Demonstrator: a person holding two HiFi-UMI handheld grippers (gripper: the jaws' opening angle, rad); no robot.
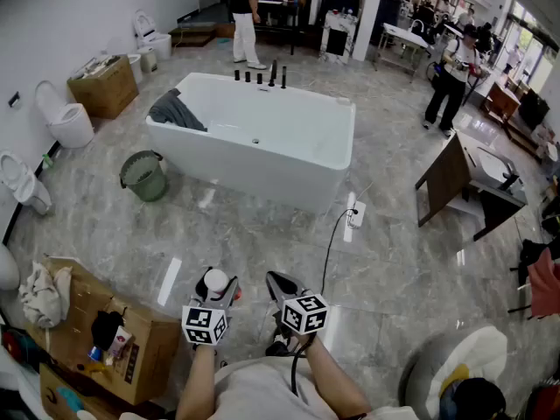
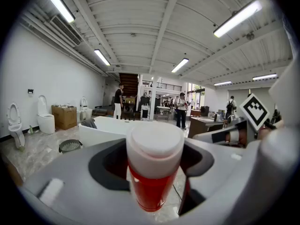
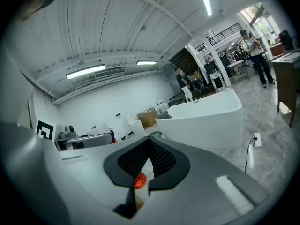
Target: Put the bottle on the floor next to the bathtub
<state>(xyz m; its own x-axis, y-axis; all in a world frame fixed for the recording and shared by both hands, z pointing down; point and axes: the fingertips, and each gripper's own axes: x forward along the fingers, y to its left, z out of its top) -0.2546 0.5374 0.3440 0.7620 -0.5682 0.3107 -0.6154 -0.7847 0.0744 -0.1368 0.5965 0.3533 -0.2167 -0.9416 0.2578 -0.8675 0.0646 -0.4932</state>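
Observation:
My left gripper point(image 1: 211, 290) is shut on a red bottle with a white cap point(image 1: 215, 281), held upright low over the marble floor in the head view. In the left gripper view the bottle point(image 2: 153, 182) fills the gap between the grey jaws, and the white cap point(image 2: 155, 143) stands above them. The white bathtub point(image 1: 262, 140) stands some way ahead, also visible as the bathtub point(image 2: 107, 127) and the bathtub point(image 3: 206, 118). My right gripper point(image 1: 283, 289) is beside the left one, shut with nothing held. Its black pads point(image 3: 149, 143) meet at the tips.
A green bin point(image 1: 143, 175) stands left of the tub. A power strip point(image 1: 355, 213) with a black cable lies near the tub's right corner. Open cardboard boxes point(image 1: 105, 331) sit at my left and toilets point(image 1: 66, 122) line the wall. A wooden vanity point(image 1: 464, 182) is at right, with people beyond.

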